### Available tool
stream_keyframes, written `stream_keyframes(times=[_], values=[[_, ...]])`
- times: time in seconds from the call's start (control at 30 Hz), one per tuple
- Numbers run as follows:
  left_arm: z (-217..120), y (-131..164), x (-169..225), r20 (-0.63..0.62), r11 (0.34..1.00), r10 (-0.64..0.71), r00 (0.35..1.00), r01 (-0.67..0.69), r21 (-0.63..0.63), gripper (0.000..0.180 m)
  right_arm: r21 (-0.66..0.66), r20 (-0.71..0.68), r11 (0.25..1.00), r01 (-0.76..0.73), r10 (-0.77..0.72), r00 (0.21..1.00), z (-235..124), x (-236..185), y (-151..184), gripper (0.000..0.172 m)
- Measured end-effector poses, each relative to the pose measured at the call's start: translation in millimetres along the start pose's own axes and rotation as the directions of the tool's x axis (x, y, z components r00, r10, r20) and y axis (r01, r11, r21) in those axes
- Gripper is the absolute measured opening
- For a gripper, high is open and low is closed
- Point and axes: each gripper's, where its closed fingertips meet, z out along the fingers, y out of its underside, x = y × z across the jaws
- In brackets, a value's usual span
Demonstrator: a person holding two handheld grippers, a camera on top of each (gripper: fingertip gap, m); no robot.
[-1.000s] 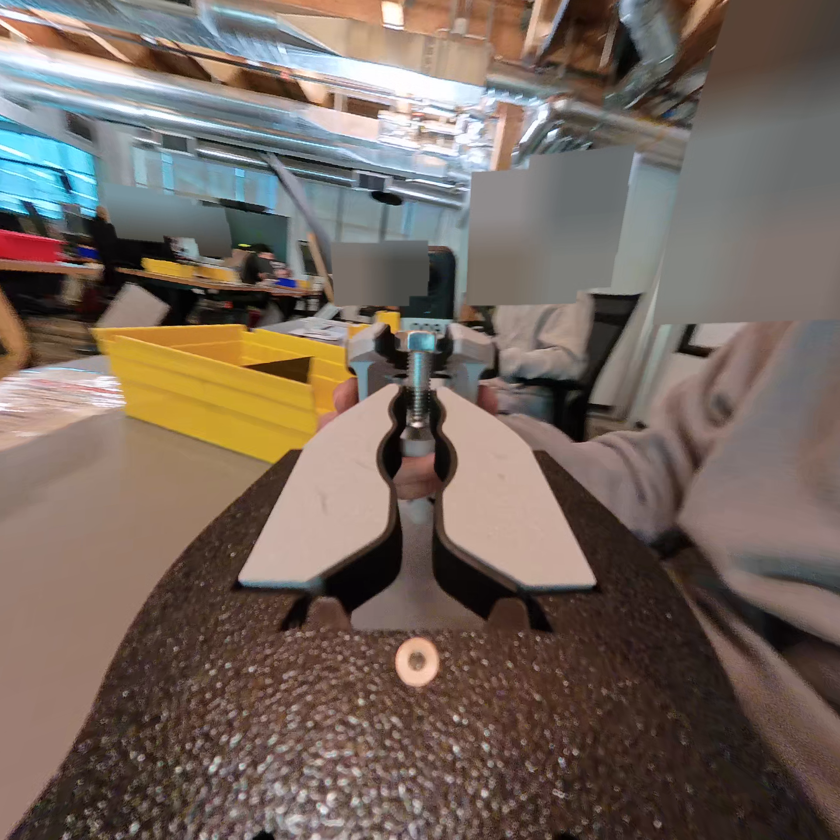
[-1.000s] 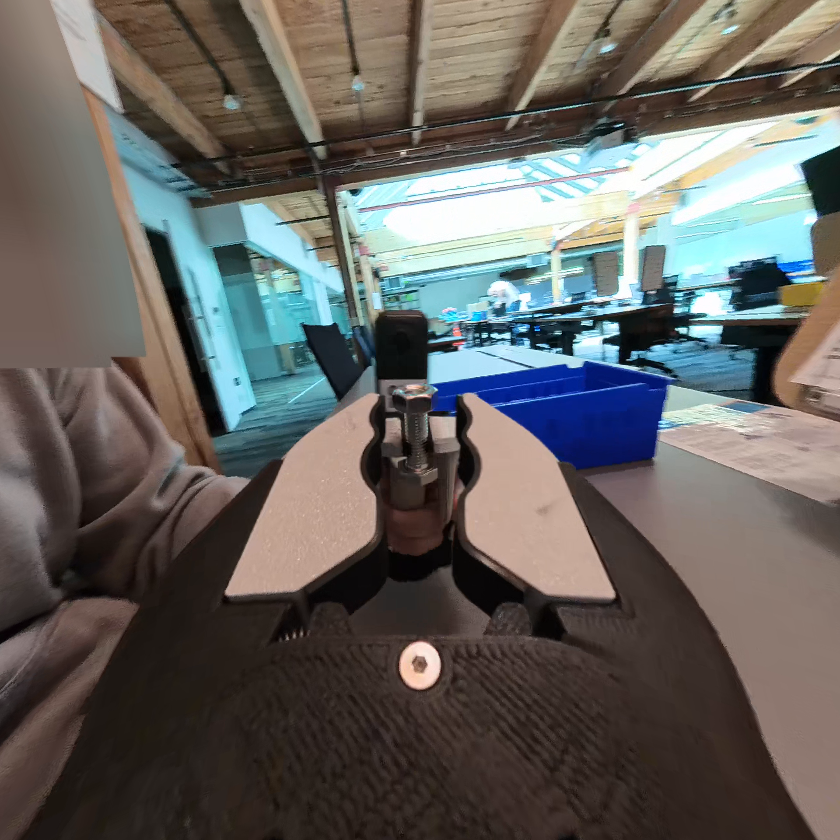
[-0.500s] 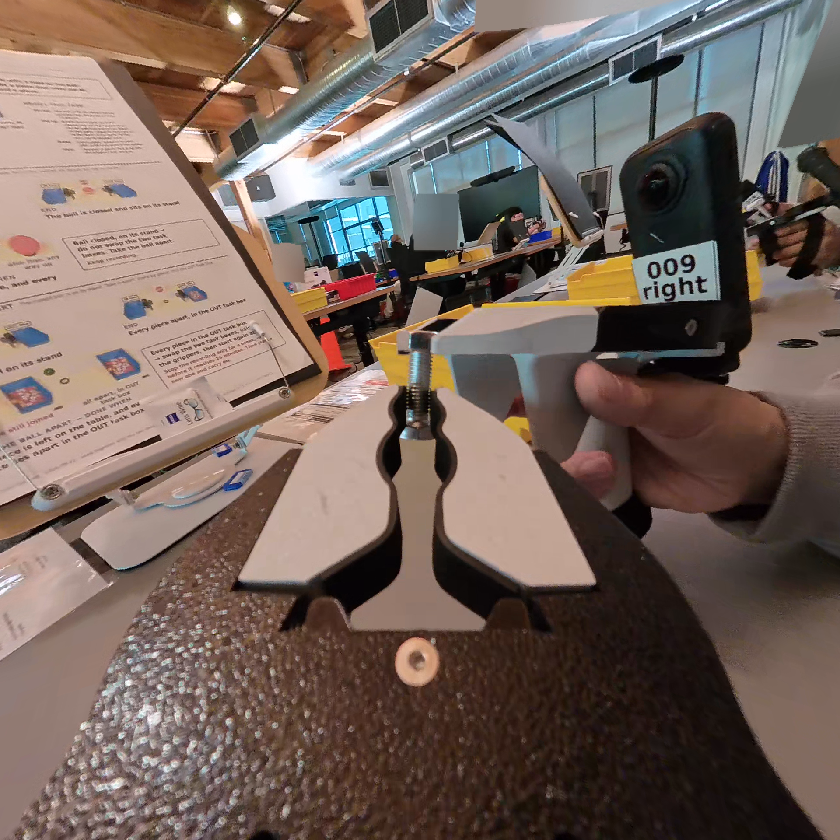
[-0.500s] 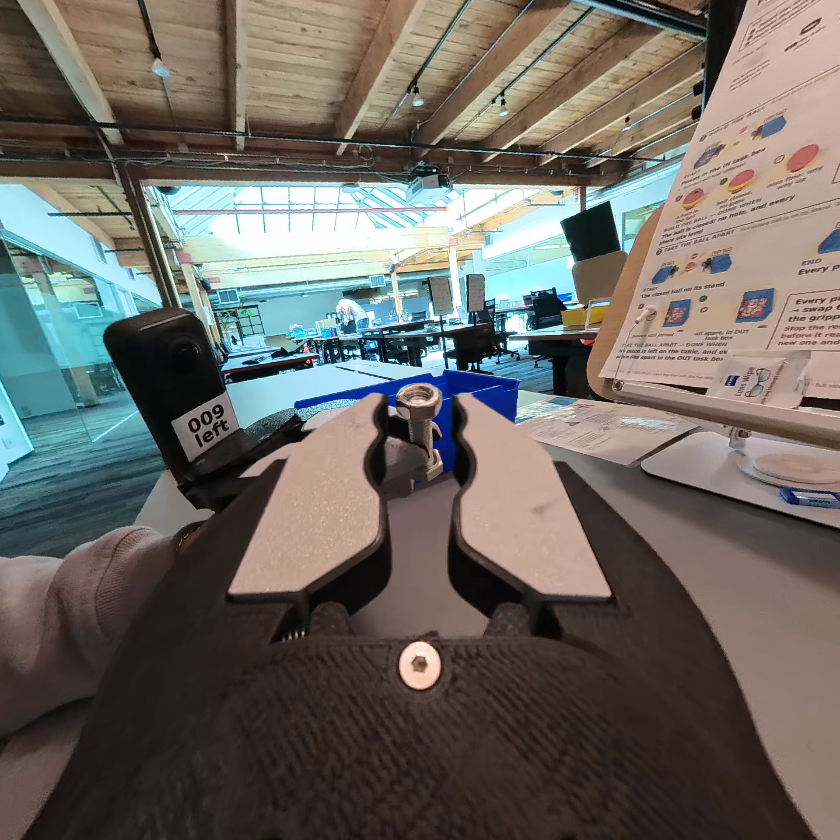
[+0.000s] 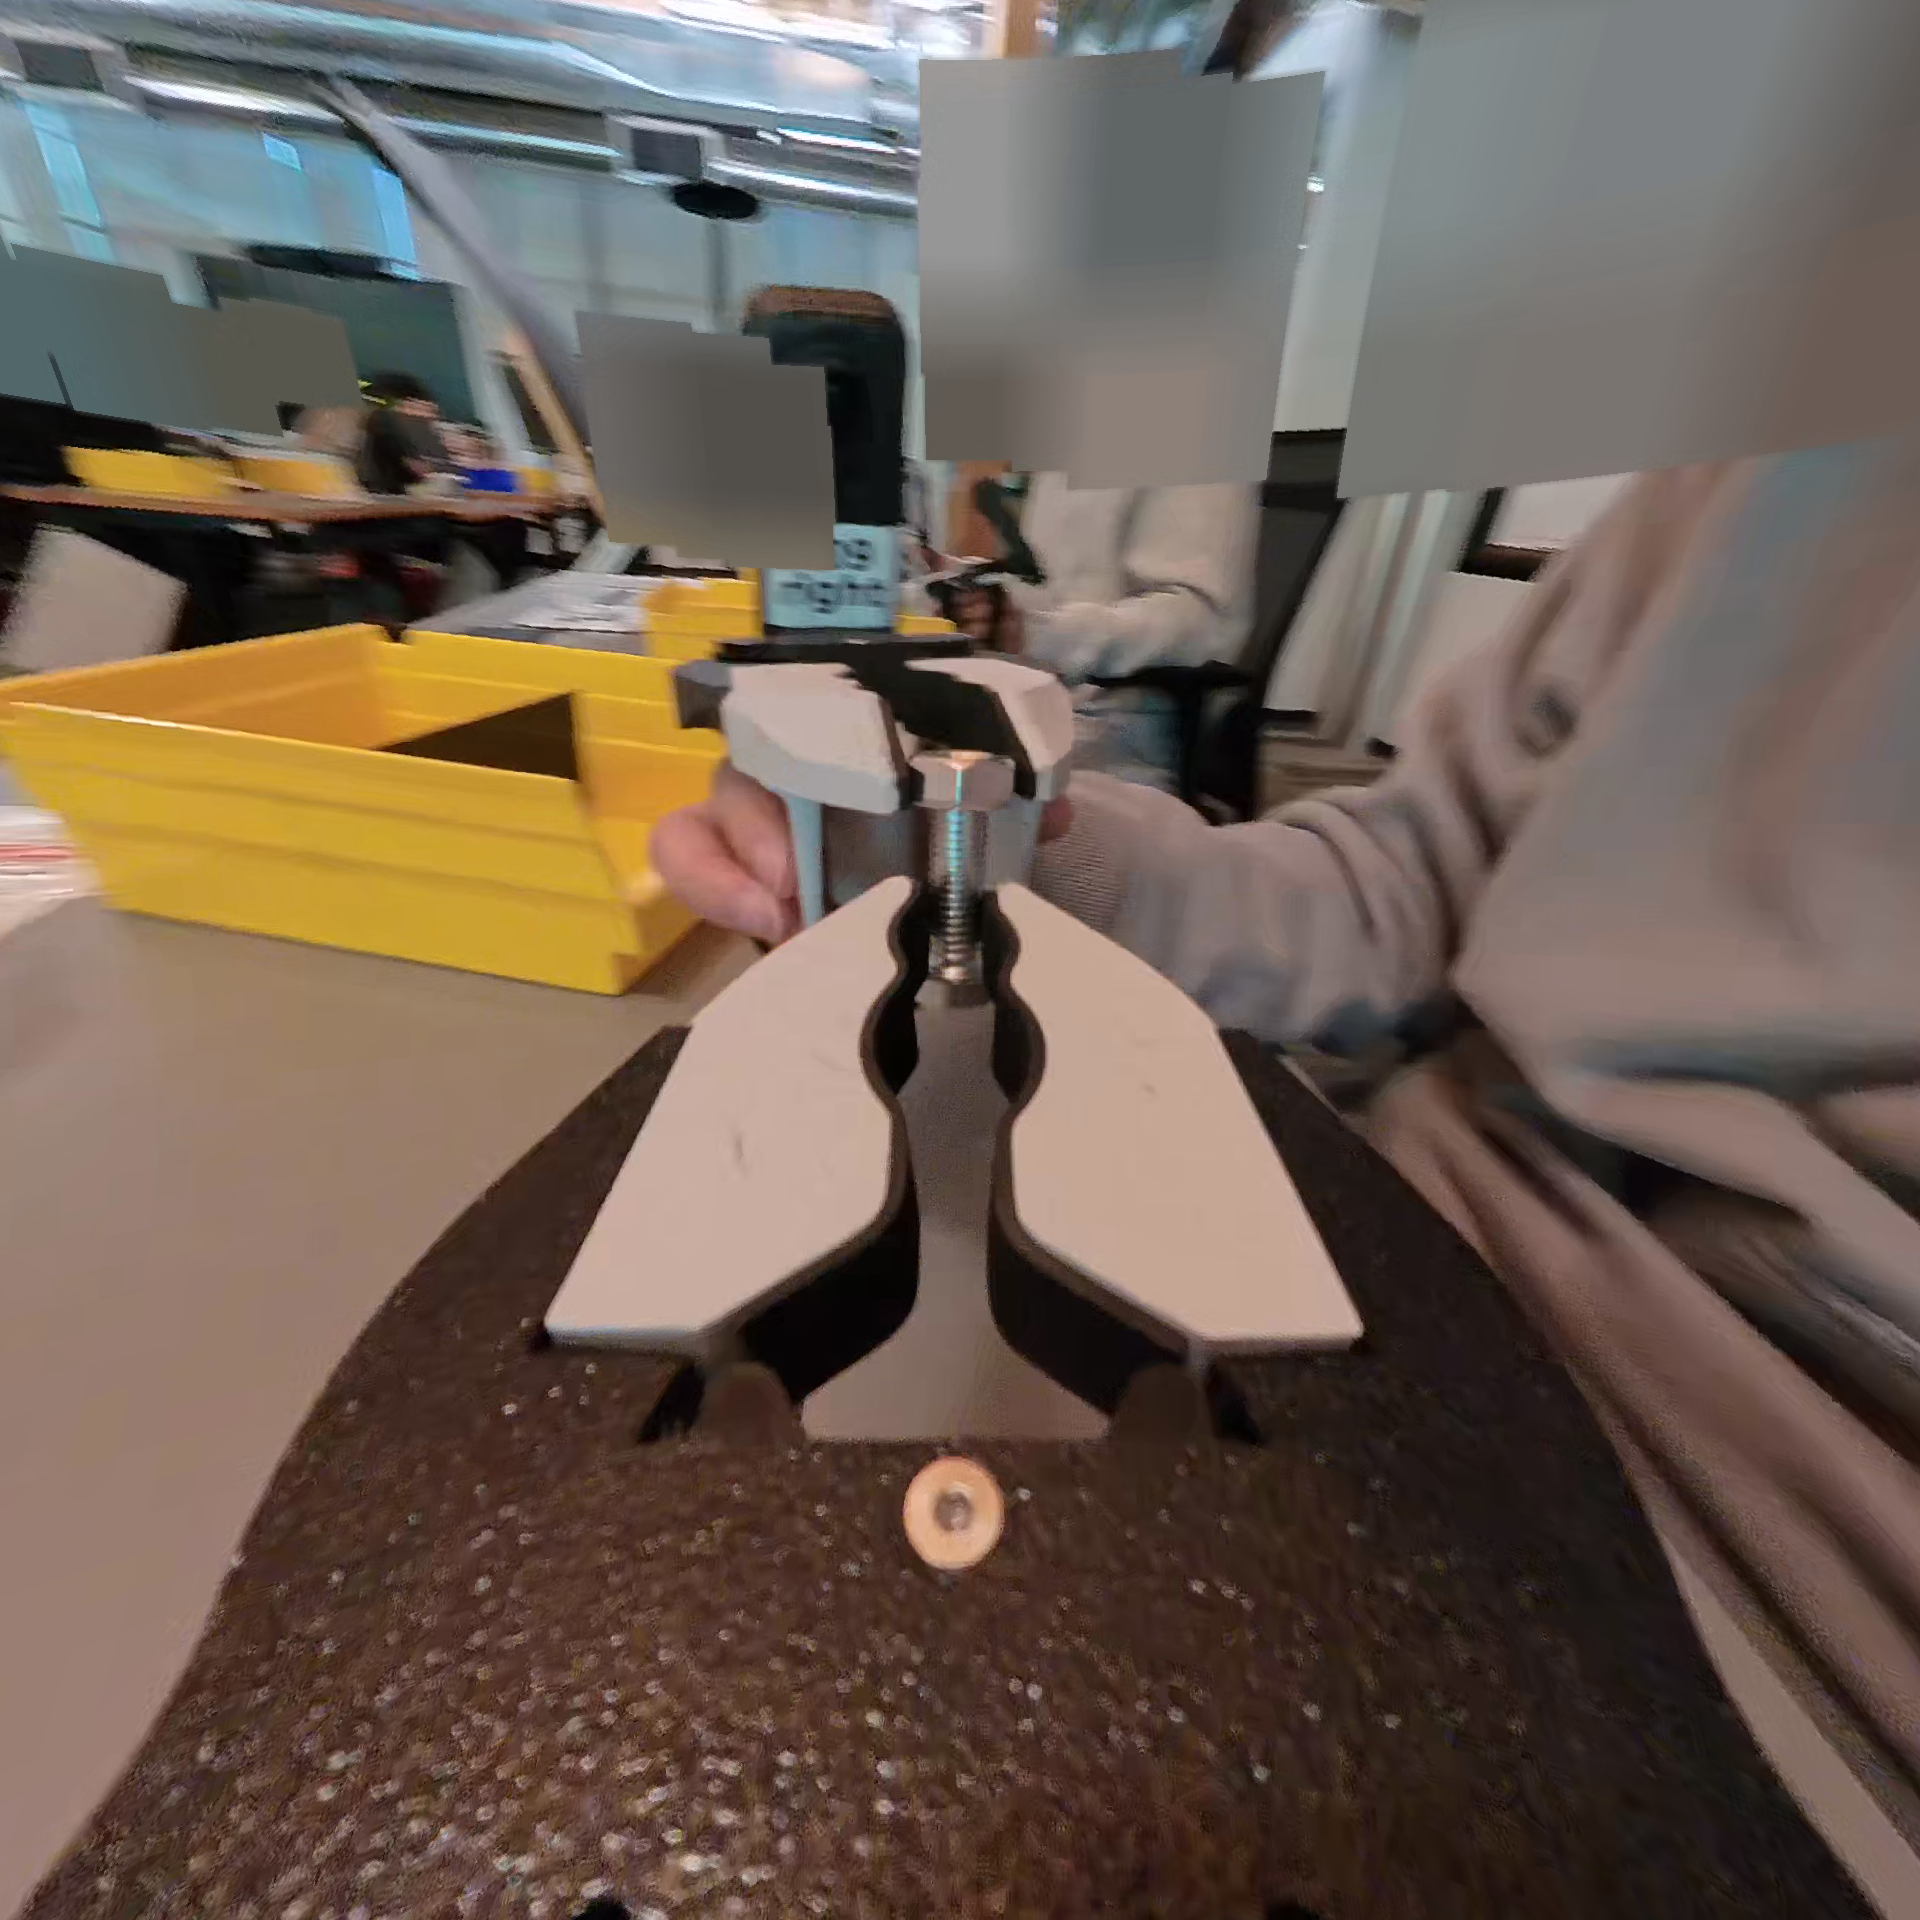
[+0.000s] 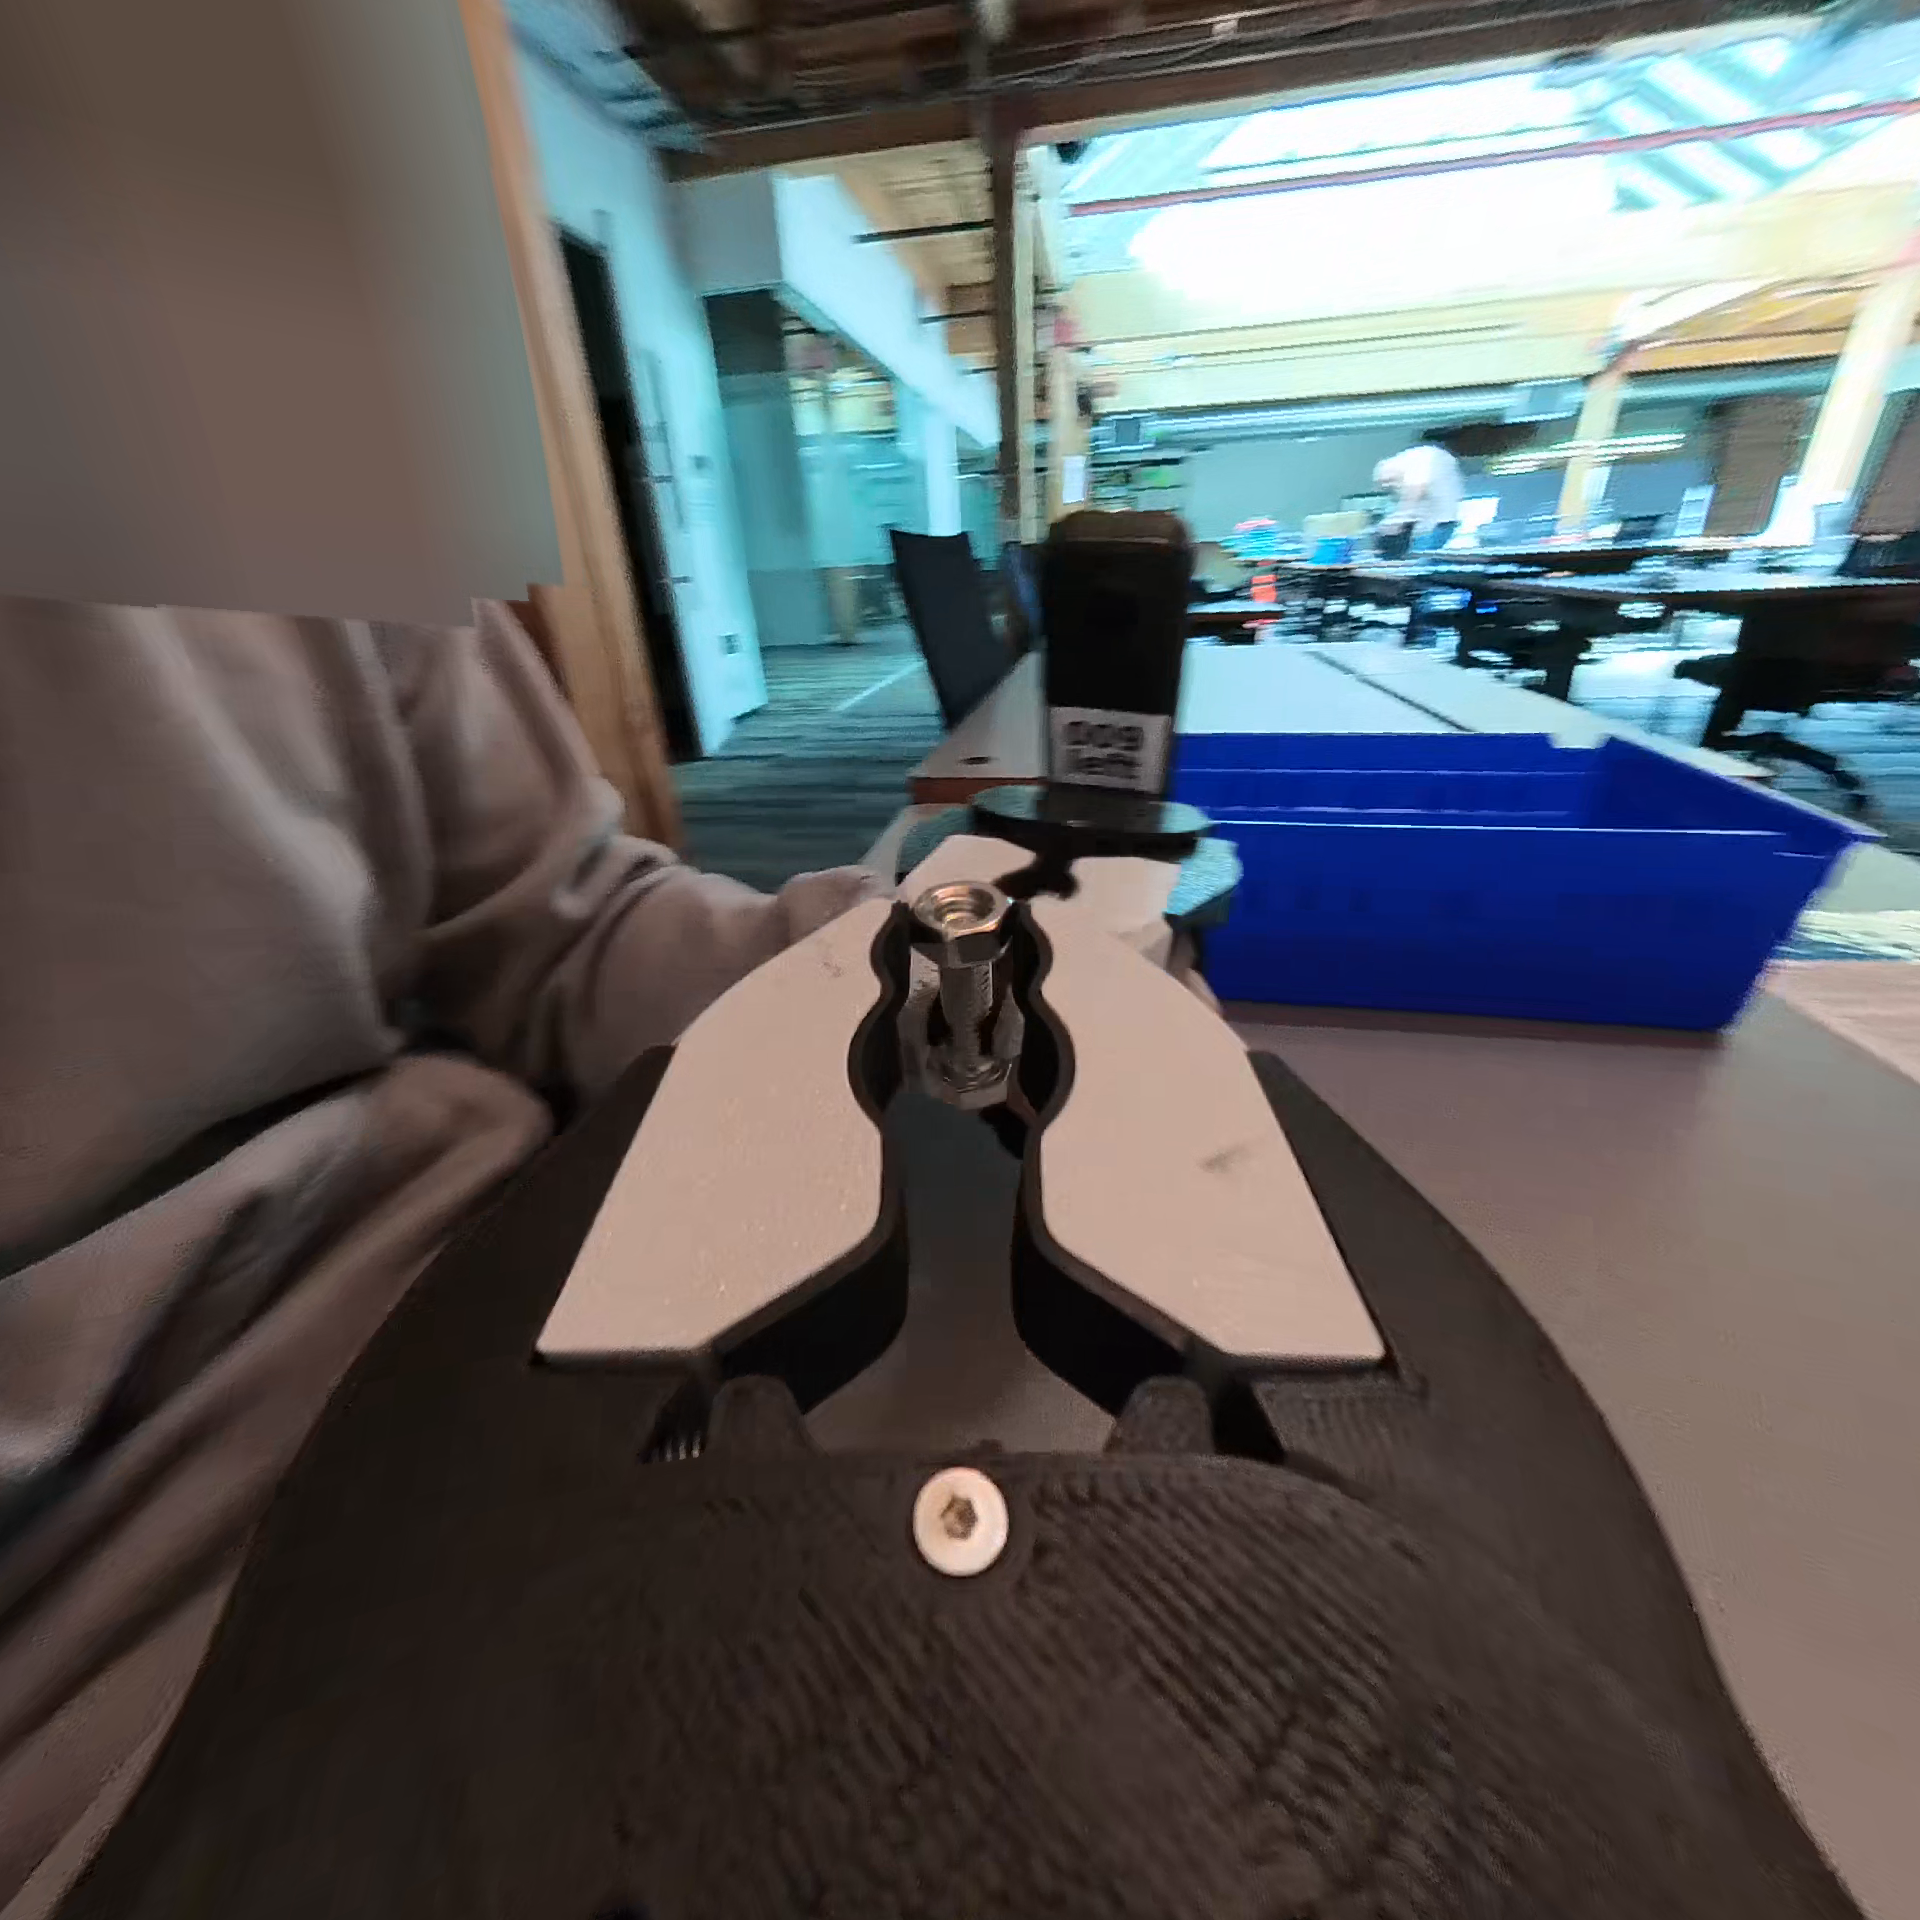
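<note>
**Grippers swung back face to face, right jaws narrowed on bolt head**

Swung away from the instruction stand since half a second ago; now facing each other over the grey surface (image 5: 260, 1143). Left gripper (image 5: 954, 935): jaws closed on the threaded shank of the silver bolt (image 5: 954, 894), near its nut end. Right gripper (image 6: 961, 935): jaws closed on the hex head. Opposed grips likely for turning. Yellow bin (image 5: 312, 831) and blue bin (image 6: 1507, 894) behind.
</note>
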Motion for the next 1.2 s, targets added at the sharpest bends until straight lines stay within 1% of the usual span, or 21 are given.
stream_keyframes(times=[0.03, 0.07, 0.13, 0.2, 0.23, 0.3, 0.33, 0.4, 0.43, 0.5, 0.6, 0.67, 0.7, 0.77, 0.83, 0.97, 1.03, 1.07, 1.1, 1.17, 1.2], values=[[0.8, 1.2, 8.0, -0.058, 1.0, -0.016, 0.998, 0.016, -0.007, 0.008, -0.009, 0.052, 1.0, -0.002, 0.002, 0.999, 1.9, -8.3, 1.2, 0.018], [1.0, 0.9, 12.8, -0.094, 1.0, -0.027, 0.995, 0.026, -0.006, 0.008, -0.01, 0.076, 1.0, 0.0, 0.001, 0.997, 3.3, -12.6, 0.9, 0.018], [1.3, -1.3, 13.3, -0.096, 1.0, -0.021, 0.995, 0.022, 0.014, 0.008, 0.001, 0.08, 1.0, -0.006, 0.006, 0.997, 3.9, -13.9, -1.3, 0.018], [0.6, -3.8, 1.0, -0.007, 0.999, 0.002, 1.0, -0.001, 0.04, 0.008, 0.037, -0.003, 0.999, -0.018, 0.018, 1.0, 1.5, -1.6, -4.2, 0.019], [-1.2, -5.7, -8.1, 0.056, 0.998, 0.007, 0.998, -0.01, 0.056, 0.008, 0.067, -0.084, 0.998, -0.01, 0.015, 0.996, -0.9, 9.6, -6.3, 0.021], [-7.3, -10.7, -27.9, 0.216, 0.994, 0.05, 0.975, -0.069, 0.083, 0.008, 0.103, -0.269, 0.995, 0.014, 0.014, 0.963, -8.8, 35.2, -9.3, 0.041], [-11.6, -14.1, -38.6, 0.317, 0.989, 0.091, 0.944, -0.124, 0.085, 0.008, 0.103, -0.323, 0.994, 0.027, 0.008, 0.946, -11.4, 42.4, -10.3, 0.046], [-20.9, -19.1, -55.9, 0.497, 0.974, 0.167, 0.851, -0.221, 0.051, 0.008, 0.112, -0.422, 0.991, 0.067, -0.014, 0.906, -15.2, 53.4, -13.7, 0.046], [-24.4, -19.4, -62.5, 0.563, 0.97, 0.188, 0.805, -0.243, 0.024, 0.008, 0.122, -0.461, 0.988, 0.091, -0.025, 0.887, -15.5, 56.7, -16.0, 0.05], [-30.1, -18.6, -72.7, 0.662, 0.966, 0.204, 0.722, -0.256, -0.018, 0.009, 0.149, -0.549, 0.979, 0.139, -0.035, 0.835, -16.1, 63.5, -20.6, 0.046], [-31.6, -18.7, -76.7, 0.723, 0.959, 0.236, 0.65, -0.278, -0.063, 0.009, 0.172, -0.637, 0.97, 0.171, -0.023, 0.77, -13.5, 69.4, -20.6, 0.04], [-30.1, -17.7, -76.9, 0.734, 0.948, 0.281, 0.618, -0.298, -0.112, 0.009, 0.159, -0.649, 0.971, 0.178, -0.033, 0.76, -8.0, 68.9, -17.4, 0.039], [-28.6, -16.8, -76.6, 0.731, 0.944, 0.298, 0.613, -0.305, -0.129, 0.009, 0.151, -0.654, 0.972, 0.181, -0.04, 0.755, -6.1, 68.7, -16.0, 0.037], [-26.0, -16.1, -75.7, 0.727, 0.943, 0.303, 0.616, -0.306, -0.133, 0.008, 0.147, -0.663, 0.972, 0.185, -0.042, 0.748, -4.6, 68.8, -14.8, 0.032], [-24.0, -15.2, -74.9, 0.717, 0.945, 0.297, 0.63, -0.3, -0.128, 0.009, 0.156, -0.664, 0.972, 0.178, -0.03, 0.747, -5.0, 69.0, -14.6, 0.019], [-22.7, -13.2, -74.5, 0.699, 0.954, 0.278, 0.659, -0.277, -0.118, 0.009, 0.131, -0.634, 0.979, 0.158, -0.04, 0.772, -5.6, 68.9, -12.9, 0.018], [-21.4, -11.4, -73.0, 0.671, 0.961, 0.258, 0.696, -0.254, -0.106, 0.009, 0.12, -0.591, 0.984, 0.129, -0.034, 0.806, -5.0, 67.8, -11.2, 0.018], [-19.5, -10.9, -70.2, 0.638, 0.967, 0.241, 0.732, -0.24, -0.09, 0.009, 0.116, -0.552, 0.986, 0.116, -0.033, 0.833, -5.0, 65.3, -11.1, 0.018], [-16.6, -10.6, -65.4, 0.585, 0.974, 0.211, 0.783, -0.217, -0.062, 0.009, 0.114, -0.5, 0.988, 0.099, -0.029, 0.865, -5.5, 61.2, -11.3, 0.018], [-10.4, -11.7, -48.4, 0.408, 0.992, 0.097, 0.908, -0.12, 0.031, 0.009, 0.136, -0.352, 0.99, 0.046, 0.004, 0.936, -5.4, 47.0, -13.6, 0.018], [-9.5, -13.2, -39.6, 0.311, 0.996, 0.028, 0.95, -0.054, 0.075, 0.009, 0.154, -0.277, 0.988, 0.01, 0.033, 0.96, -5.0, 39.8, -15.2, 0.018]])
